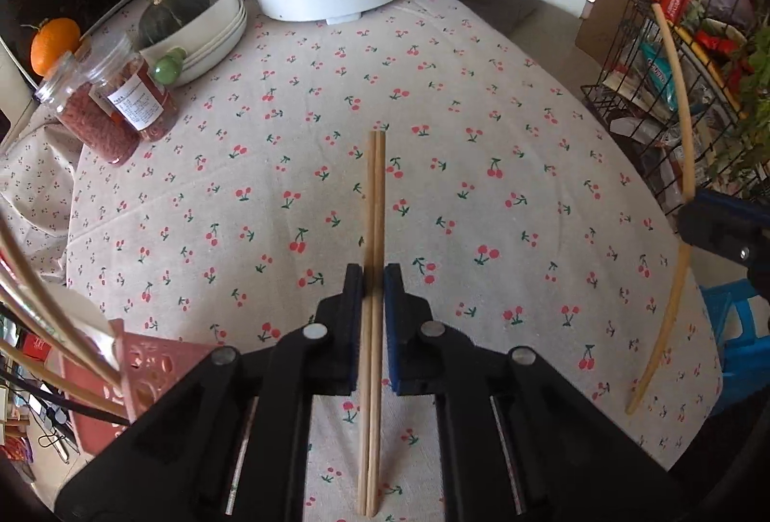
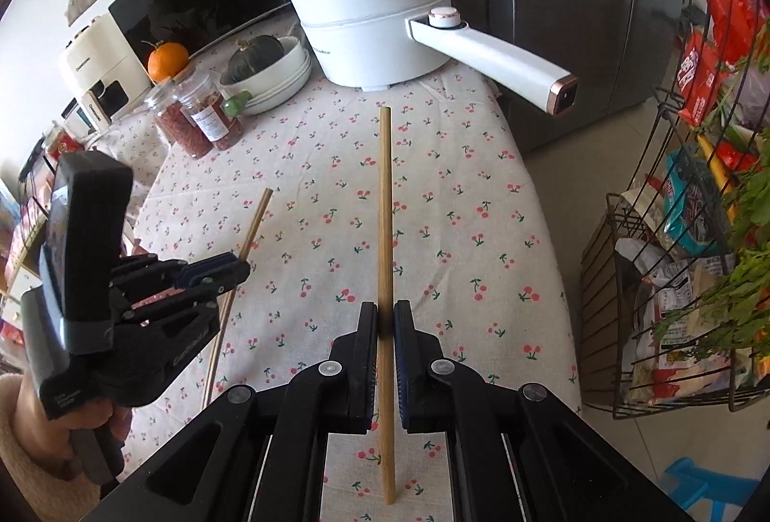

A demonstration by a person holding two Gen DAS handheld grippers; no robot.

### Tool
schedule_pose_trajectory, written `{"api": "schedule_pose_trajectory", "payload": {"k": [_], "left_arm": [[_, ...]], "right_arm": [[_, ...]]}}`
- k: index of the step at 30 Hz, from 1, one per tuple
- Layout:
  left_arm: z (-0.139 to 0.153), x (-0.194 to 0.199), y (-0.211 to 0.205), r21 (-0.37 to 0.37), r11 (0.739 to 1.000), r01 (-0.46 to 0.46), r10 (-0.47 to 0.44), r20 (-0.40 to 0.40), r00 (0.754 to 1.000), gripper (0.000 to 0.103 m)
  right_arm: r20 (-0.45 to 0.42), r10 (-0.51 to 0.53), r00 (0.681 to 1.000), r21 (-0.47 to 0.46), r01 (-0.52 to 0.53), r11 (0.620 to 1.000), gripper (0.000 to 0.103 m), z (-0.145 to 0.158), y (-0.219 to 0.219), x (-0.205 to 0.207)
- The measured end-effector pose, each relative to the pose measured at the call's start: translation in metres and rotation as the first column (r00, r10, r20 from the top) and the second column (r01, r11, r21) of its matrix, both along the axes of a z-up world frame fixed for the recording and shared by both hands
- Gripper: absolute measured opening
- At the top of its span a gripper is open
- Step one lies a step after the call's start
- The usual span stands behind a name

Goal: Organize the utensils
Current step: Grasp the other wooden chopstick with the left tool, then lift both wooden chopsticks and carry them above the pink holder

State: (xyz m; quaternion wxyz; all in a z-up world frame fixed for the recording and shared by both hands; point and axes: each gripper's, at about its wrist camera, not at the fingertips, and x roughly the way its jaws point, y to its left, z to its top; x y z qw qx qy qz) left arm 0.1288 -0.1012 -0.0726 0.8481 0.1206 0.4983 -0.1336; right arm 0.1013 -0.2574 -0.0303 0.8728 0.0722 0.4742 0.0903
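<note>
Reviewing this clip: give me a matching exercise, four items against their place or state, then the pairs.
Items:
1. left gripper
2. right gripper
3. dark green squash
4. orange

States:
A. sits in the stacked white bowls
B. shut on one chopstick
C. stands behind the two jars
D. shut on a pair of chopsticks

Pairs: 1-D, 2-B, 3-A, 4-C

1. You see a white electric pot (image 2: 375,35) at the far end of the cherry-print tablecloth (image 1: 481,185).
2. Beside it, stacked white bowls (image 1: 211,31) hold a dark green squash (image 1: 173,9).
3. Two jars (image 1: 120,103) (red contents) stand near an orange (image 1: 54,43).
4. A wire rack (image 2: 673,281) stands at right.
</note>
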Motion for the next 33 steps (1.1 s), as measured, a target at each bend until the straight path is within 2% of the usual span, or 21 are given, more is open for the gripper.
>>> {"api": "schedule_pose_trajectory", "payload": {"k": [6, 9, 14, 20, 25, 33], "left_arm": [[0.055, -0.055, 0.027, -0.110, 0.993, 0.038, -0.018, 0.175, 0.984, 0.010], [0.077, -0.078, 0.048, -0.162, 0.986, 0.027, 0.020, 0.278, 0.960, 0.010], [0.110, -0.097, 0.072, -0.224, 0.974, 0.016, 0.076, 0.398, 0.914, 0.010], [0.139, -0.108, 0.104, -0.311, 0.950, 0.023, 0.131, 0.465, 0.876, 0.010], [0.153, -0.112, 0.131, -0.364, 0.932, -0.007, 0.204, 0.505, 0.839, 0.010], [0.144, -0.101, 0.168, -0.418, 0.905, -0.077, 0.324, 0.560, 0.763, 0.010]], "right_arm": [[0.107, -0.028, 0.994, 0.051, 0.022, 0.998, 0.007, 0.032, 0.005, -0.026], [0.170, -0.030, 0.985, 0.062, 0.019, 0.998, 0.007, 0.050, 0.012, -0.039], [0.262, -0.022, 0.965, 0.055, 0.007, 0.998, 0.007, 0.074, 0.024, -0.054], [0.333, -0.008, 0.943, 0.047, -0.008, 0.999, 0.007, 0.095, 0.043, -0.063], [0.383, 0.029, 0.923, 0.041, -0.049, 0.998, 0.007, 0.110, 0.065, -0.071], [0.374, 0.085, 0.924, 0.048, -0.111, 0.993, 0.007, 0.108, 0.097, -0.067]]}}
